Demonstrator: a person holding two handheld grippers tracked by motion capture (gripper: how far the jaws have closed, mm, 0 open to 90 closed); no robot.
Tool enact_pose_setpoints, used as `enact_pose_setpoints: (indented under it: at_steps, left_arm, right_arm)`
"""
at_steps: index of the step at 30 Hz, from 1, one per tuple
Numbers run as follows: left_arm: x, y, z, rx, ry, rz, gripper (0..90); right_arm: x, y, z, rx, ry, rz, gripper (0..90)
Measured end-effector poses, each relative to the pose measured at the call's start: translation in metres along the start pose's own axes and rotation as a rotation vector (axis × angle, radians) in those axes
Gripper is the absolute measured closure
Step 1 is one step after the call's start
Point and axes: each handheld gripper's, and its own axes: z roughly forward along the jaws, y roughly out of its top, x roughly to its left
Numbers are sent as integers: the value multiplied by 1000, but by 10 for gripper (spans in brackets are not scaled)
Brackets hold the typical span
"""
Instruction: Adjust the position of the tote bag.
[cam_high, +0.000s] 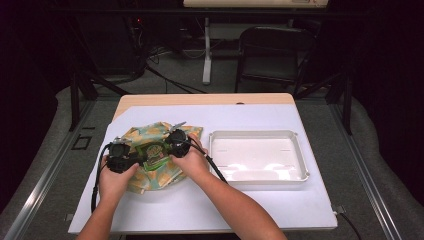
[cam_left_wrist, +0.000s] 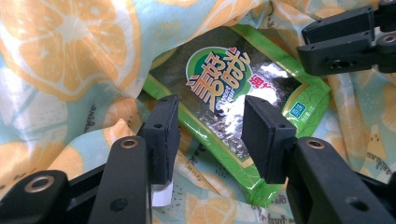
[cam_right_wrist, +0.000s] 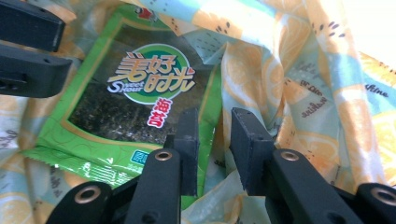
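Left gripper (cam_high: 131, 161) is sitting at the left edge of the seaweed snack packet (cam_high: 154, 153), jaws standing wide apart. In the left gripper view the left gripper (cam_left_wrist: 212, 135) is straddling the packet's near corner: the green seaweed snack packet (cam_left_wrist: 233, 98) is lying between and just beyond the jaws, with neither pad pressing on it. A fold of the orange-print cloth (cam_left_wrist: 60, 70) is bunching up beside the left jaw and under both.

The packet is lying on the cloth (cam_high: 150, 134), partly wrapped by it, midway between the two grippers on the white table cover (cam_high: 250, 117).

Right gripper (cam_high: 176, 144) is sitting at the packet's right edge. In the right gripper view the right gripper (cam_right_wrist: 215, 149) is holding its jaws at a narrow gap; the packet's right border and a fold of cloth (cam_right_wrist: 299, 84) are showing in that gap. Can't tell whether the pads are pinching them. The seaweed snack packet (cam_right_wrist: 135, 93) is extending mostly left of and beyond the left jaw. The other gripper's black jaws are showing at far upper left there.

White tray (cam_high: 257, 157) is sitting on the table well right of both grippers, apart from the cloth.
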Motion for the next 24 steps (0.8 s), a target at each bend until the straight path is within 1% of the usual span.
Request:
enact_pose_setpoints:
  at_steps: [2,3,4,5,7,8,15,17,19,21,24]
  left_arm:
    - [1,-1,0,-5,-1,-9,560]
    - [2,-1,0,-6,-2,-6,557]
    - [2,-2,0,-21,-1,-19,553]
    - [3,-3,0,-23,-3,-24,549]
    - [5,-4,1,-16,-3,-35,545]
    - [5,-4,2,-17,-1,-38,546]
    - [7,-6,2,-8,5,-37,543]
    - [8,-8,3,-7,5,-46,540]
    - [10,-8,4,7,8,-45,535]
    - [10,-9,4,2,7,-55,519]
    - [11,-9,5,12,-3,-59,496]
  right_arm:
    - [-1,-1,2,4,0,6,723]
    - [-1,-1,2,20,1,-1,724]
    - [-1,-1,4,15,-1,3,724]
    - [-2,-1,4,28,1,-5,725]
    - [0,-2,5,17,1,7,731]
    - [0,-2,5,19,0,2,732]
    - [1,-2,6,15,3,6,739]
    - [1,-2,6,17,4,5,739]
    - [1,-2,6,17,5,12,739]
    - [0,-2,6,23,8,12,748]
    - [0,-3,6,20,16,18,769]
